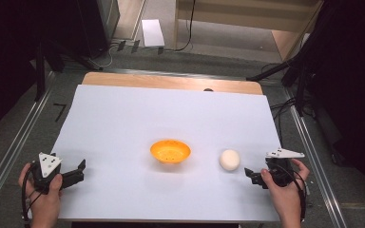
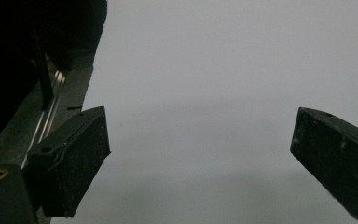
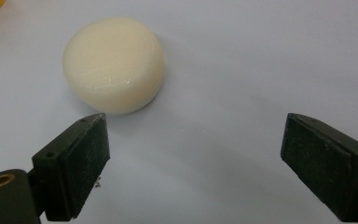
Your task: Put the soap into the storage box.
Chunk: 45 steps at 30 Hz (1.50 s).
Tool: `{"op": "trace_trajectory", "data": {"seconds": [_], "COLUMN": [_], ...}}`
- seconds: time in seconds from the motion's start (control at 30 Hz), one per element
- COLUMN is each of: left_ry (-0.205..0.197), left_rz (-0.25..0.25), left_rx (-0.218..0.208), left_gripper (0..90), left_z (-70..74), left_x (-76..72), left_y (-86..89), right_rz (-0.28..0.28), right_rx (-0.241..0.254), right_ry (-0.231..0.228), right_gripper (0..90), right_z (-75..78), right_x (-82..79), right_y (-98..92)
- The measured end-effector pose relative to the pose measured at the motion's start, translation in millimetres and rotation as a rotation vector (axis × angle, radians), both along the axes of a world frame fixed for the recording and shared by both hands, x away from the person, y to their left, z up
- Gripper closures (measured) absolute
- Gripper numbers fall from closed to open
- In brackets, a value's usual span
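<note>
An orange bowl (image 1: 170, 151) sits at the middle of the white sheet (image 1: 123, 123). To its right lies a cream round bun-like piece (image 1: 229, 159) (image 3: 114, 65). My right gripper (image 1: 250, 175) (image 3: 193, 163) rests just right of that piece, jaws wide apart with nothing between them; the piece lies ahead of the left jaw, apart from it. My left gripper (image 1: 80, 172) (image 2: 200, 158) is held near the sheet's front left corner, open and empty over bare sheet.
A wooden table edge (image 1: 171, 81) shows beyond the sheet. Metal rails (image 1: 9, 152) run along both sides, with dark stands and cables at the back corners. A white box (image 1: 152, 32) lies on the floor beyond.
</note>
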<state>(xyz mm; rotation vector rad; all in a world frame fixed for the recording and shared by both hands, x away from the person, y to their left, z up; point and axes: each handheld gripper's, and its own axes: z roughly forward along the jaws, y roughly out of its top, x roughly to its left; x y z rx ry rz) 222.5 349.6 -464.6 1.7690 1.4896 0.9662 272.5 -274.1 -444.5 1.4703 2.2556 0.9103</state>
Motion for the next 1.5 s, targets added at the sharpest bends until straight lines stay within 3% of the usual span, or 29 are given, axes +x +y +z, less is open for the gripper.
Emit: {"op": "trace_trajectory", "data": {"seconds": [0.63,1.1,1.27,1.5], "left_ry": [0.002,0.002,0.003,0.003], "left_rz": [0.001,0.000,0.000,0.000], "left_rx": [0.001,0.001,0.000,0.001], "left_gripper": [5.2,5.3,5.3,5.3], "left_z": [0.0,0.2,0.1,0.1], "left_x": [0.0,0.0,0.0,0.0], "left_y": [-0.1,0.2,0.2,0.2], "right_rz": [0.078,0.114,0.116,0.073], "right_rx": [0.003,0.010,0.017,0.049], "right_ry": [0.037,0.066,0.064,0.070], "right_gripper": [1.6,1.7,4.9,12.9], "right_z": [-1.4,-1.2,-0.6,-1.2], "right_x": [10.6,22.3,25.0,30.0], "right_y": [27.9,51.0,56.2,58.8]}}
